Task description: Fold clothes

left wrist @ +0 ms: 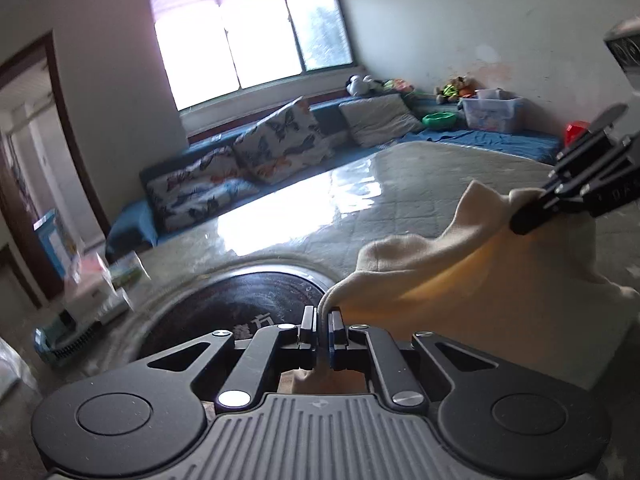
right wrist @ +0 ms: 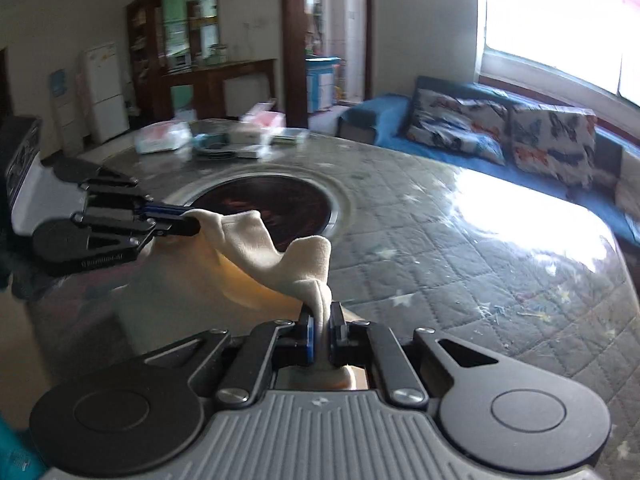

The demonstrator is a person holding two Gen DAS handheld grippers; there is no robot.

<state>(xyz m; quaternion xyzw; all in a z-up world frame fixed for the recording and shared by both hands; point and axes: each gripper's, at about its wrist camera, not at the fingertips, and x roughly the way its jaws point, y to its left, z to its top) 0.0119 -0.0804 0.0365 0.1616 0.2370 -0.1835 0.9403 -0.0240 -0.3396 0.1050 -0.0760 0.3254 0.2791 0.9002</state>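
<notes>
Cream fleece garment hangs stretched between our grippers above the quilted table. Left gripper and right gripper each pinch an edge, jaws nearly closed. The garment's lower part is blurred, possibly touching the table.

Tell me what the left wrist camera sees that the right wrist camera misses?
Only the left wrist view shows the stuffed toys and clear storage box by the far wall. Only the right wrist view shows the white fridge and wooden shelves. Both show the cream garment pinched by the left gripper and right gripper, the quilted table and butterfly cushions.
</notes>
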